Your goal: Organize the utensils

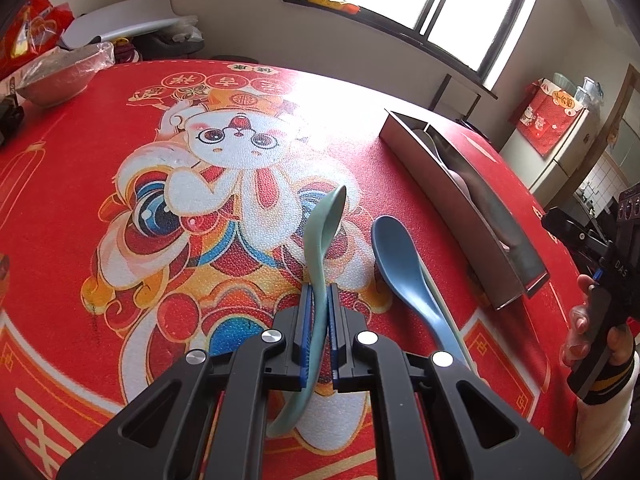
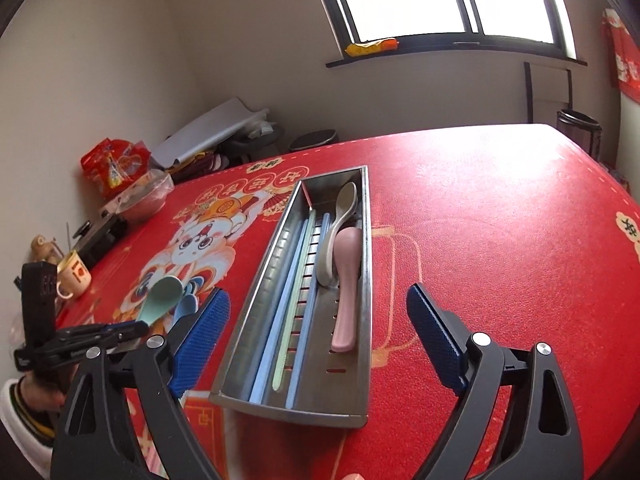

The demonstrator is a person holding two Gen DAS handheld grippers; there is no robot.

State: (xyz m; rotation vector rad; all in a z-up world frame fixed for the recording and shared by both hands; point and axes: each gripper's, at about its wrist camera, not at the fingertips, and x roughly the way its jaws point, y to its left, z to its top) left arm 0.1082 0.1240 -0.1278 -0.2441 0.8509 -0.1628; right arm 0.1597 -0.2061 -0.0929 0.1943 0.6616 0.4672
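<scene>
My left gripper (image 1: 320,292) is shut on the handle of a pale green spoon (image 1: 328,216), whose bowl points away over the red tablecloth. A blue spoon (image 1: 396,256) lies on the cloth just right of it. In the right wrist view, my right gripper (image 2: 318,296) stands wide open above the near half of a steel utensil tray (image 2: 288,412), with nothing between its pads. The tray holds a pink spoon (image 2: 346,280), a beige spoon (image 2: 340,220) and several blue and green chopsticks (image 2: 288,300). The green spoon (image 2: 160,296) and left gripper (image 2: 132,328) show at the left there.
A plastic-covered bowl (image 1: 60,76) and red snack bags (image 2: 114,164) sit at the table's far left corner, with a mug (image 2: 74,276) and a black device (image 2: 100,236) along the left edge. A chair (image 2: 548,92) and a bin (image 2: 578,128) stand beyond the far edge.
</scene>
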